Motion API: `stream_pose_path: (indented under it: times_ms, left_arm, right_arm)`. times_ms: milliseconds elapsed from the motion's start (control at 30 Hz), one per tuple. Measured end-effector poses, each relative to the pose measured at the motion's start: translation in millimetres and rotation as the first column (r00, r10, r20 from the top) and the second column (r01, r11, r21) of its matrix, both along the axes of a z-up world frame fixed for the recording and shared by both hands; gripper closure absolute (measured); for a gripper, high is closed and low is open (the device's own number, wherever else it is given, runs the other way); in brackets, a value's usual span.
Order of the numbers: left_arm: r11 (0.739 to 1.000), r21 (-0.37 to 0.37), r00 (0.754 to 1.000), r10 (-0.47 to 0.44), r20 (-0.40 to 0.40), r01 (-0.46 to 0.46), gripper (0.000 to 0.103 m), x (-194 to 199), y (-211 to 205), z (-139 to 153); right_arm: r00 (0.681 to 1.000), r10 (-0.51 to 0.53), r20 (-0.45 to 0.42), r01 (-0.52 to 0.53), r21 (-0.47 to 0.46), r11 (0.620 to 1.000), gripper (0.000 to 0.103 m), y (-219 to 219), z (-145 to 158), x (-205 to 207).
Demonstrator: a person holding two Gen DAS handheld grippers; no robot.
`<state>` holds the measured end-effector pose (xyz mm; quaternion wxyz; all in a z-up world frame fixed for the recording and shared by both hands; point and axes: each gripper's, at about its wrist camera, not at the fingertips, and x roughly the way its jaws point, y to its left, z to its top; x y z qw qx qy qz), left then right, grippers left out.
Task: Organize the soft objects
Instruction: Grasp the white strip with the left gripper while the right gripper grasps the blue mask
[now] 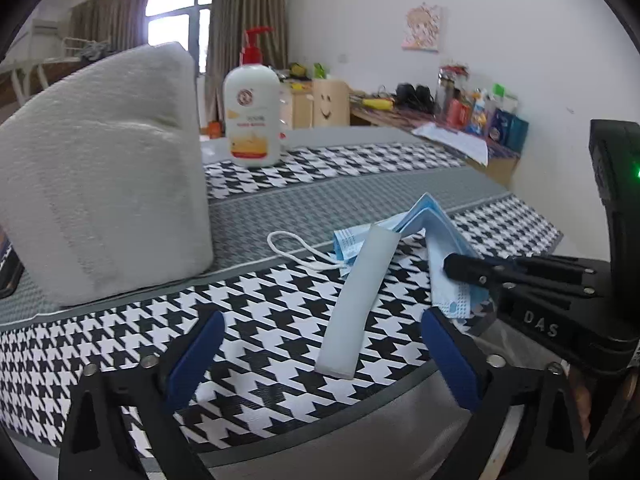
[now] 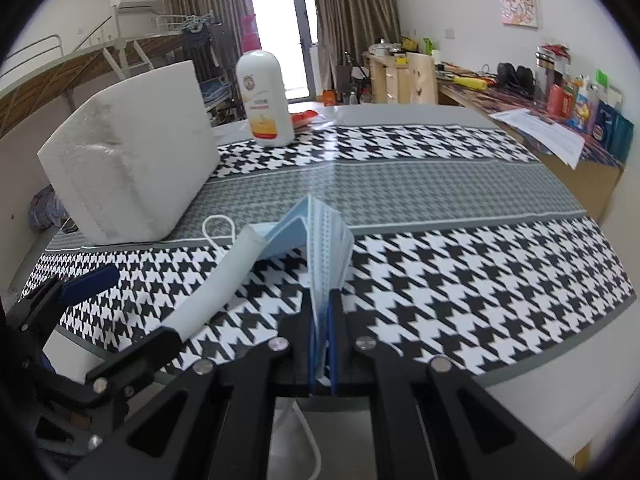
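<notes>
A blue face mask (image 2: 320, 236) is folded into a tent shape over the houndstooth tablecloth. My right gripper (image 2: 323, 312) is shut on the mask's near edge; it shows from the side in the left wrist view (image 1: 450, 266). A pale grey flat strip (image 1: 356, 300) leans on the mask's left half, its near end at the table's edge; it shows in the right wrist view (image 2: 216, 284). The mask's white ear loop (image 1: 296, 248) lies to the left. My left gripper (image 1: 324, 344) is open and empty, its blue pads either side of the strip's near end.
A large white foam block (image 1: 104, 176) stands on the left of the table. A white lotion pump bottle (image 1: 252, 116) stands behind it. The table's front edge (image 1: 320, 432) is just under my left gripper. A cluttered desk (image 1: 460, 120) lines the far right wall.
</notes>
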<state>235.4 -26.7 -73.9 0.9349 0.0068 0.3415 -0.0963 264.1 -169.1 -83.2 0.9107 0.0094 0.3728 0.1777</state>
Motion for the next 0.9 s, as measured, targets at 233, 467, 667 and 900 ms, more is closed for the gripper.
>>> stream_pose_path:
  times_ms: [233, 467, 667, 900]
  left_arm:
    - [0.997, 0.016, 0.992, -0.072, -0.1, 0.074, 0.022, 17.6, -10.8, -12.3]
    - [0.99, 0.079, 0.986, -0.104, -0.127, 0.114, 0.034, 12.2, -16.0, -18.8]
    - [0.987, 0.084, 0.984, -0.125, -0.126, 0.137, 0.043, 13.0, -18.0, -18.2]
    - [0.984, 0.087, 0.981, -0.146, -0.126, 0.158, 0.056, 14.7, -19.6, -17.4]
  right_arm:
    - [1.0, 0.007, -0.001, -0.007, 0.018, 1.0, 0.095, -3.2, -1.9, -2.0]
    - [1.0, 0.01, -0.003, -0.009, 0.031, 0.999, 0.095, -6.8, -1.8, -2.6]
    - [1.0, 0.012, -0.007, -0.012, 0.032, 0.999, 0.095, -8.4, -2.6, -2.0]
    - [1.0, 0.013, -0.003, -0.013, 0.038, 0.999, 0.095, -10.1, -0.6, -2.8]
